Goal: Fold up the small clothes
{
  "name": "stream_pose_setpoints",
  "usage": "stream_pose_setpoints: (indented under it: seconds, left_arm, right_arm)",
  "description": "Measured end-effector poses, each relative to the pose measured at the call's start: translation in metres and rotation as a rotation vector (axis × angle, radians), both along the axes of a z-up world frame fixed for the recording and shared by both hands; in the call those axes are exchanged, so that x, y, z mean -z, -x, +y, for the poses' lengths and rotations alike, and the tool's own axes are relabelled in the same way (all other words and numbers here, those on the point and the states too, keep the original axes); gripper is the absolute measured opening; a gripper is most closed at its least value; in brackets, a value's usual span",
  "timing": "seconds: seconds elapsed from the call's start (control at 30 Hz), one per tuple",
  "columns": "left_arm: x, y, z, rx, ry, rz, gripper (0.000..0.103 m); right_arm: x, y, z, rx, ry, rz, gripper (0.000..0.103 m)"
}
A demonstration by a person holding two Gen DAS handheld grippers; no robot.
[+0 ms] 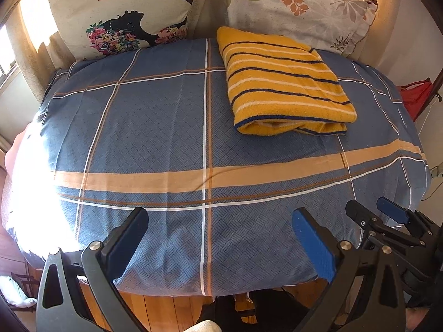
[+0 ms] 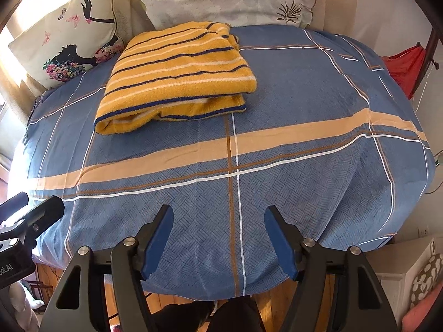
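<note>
A yellow garment with navy and white stripes [image 1: 285, 83] lies folded into a rectangle on the blue plaid sheet [image 1: 155, 127], towards the back. It also shows in the right wrist view [image 2: 177, 74], back left on the sheet [image 2: 304, 94]. My left gripper [image 1: 221, 221] is open and empty above the sheet's near edge, well short of the garment. My right gripper [image 2: 218, 221] is open and empty, also near the front edge. The right gripper shows at the left view's lower right [image 1: 373, 213]; the left gripper shows at the right view's lower left [image 2: 33, 207].
Two printed pillows [image 1: 121, 11] [image 1: 299, 5] lean against the back behind the garment. A red cloth [image 1: 415, 96] hangs at the right. Wooden floor [image 1: 166, 312] lies below the sheet's near edge. A white box [image 2: 401, 276] stands at the lower right.
</note>
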State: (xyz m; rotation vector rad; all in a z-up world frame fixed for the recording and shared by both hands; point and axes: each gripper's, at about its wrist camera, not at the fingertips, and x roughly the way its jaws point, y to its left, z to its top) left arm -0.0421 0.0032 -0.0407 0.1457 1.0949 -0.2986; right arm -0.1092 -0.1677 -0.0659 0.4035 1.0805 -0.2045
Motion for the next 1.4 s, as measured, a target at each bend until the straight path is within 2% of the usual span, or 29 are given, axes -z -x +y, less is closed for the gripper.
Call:
stream_pose_setpoints:
  seconds: [0.37, 1.1, 1.4]
  left_arm:
    - [0.006, 0.003, -0.003, 0.015, -0.011, 0.018, 0.103]
    - [0.016, -0.007, -0.023, -0.031, -0.016, 0.065, 0.103]
    - [0.020, -0.009, -0.031, -0.062, -0.017, 0.082, 0.103]
  right_arm:
    - [0.004, -0.010, 0.003, -0.019, -0.005, 0.008, 0.074]
    - [0.013, -0.025, -0.020, -0.028, -0.014, 0.028, 0.074]
    - [0.018, -0.031, -0.026, -0.065, -0.017, 0.029, 0.074]
